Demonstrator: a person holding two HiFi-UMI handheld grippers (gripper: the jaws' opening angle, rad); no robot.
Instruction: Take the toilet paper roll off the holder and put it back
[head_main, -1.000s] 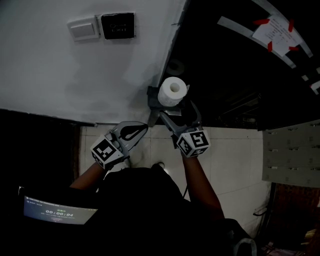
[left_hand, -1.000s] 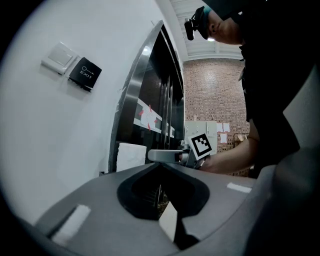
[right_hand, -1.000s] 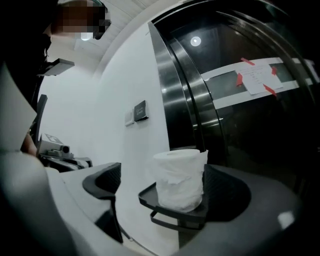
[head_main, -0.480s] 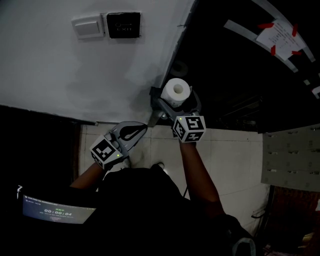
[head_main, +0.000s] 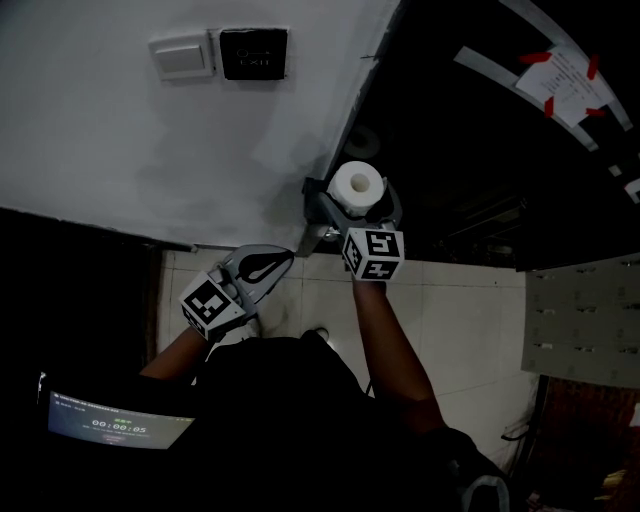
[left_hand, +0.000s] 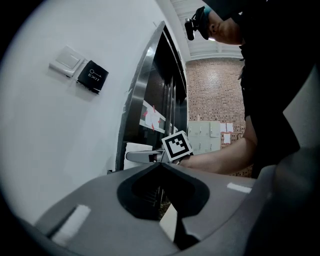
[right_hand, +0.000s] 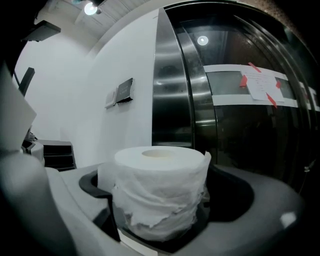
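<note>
at lower left of the head view, the left gripper (head_main: 288, 254) hangs over pale floor tiles (head_main: 460, 330), its fingers clenched tip to tip on nothing, with open floor around it. up the white wall (head_main: 150, 140) sit a switch plate (head_main: 181, 56) and a black exit plate (head_main: 254, 53), well apart from both grippers. at the wall's edge, beside a steel door frame (right_hand: 167, 80), the toilet paper roll (head_main: 356, 184) stands upright on its holder (head_main: 311, 192). the right gripper (head_main: 355, 205) has just been opening; its fingers stand released either side of the roll. only the left gripper view shows a brick wall (left_hand: 215, 95) far back; only the right gripper view shows the roll's ragged outer wrap.
</note>
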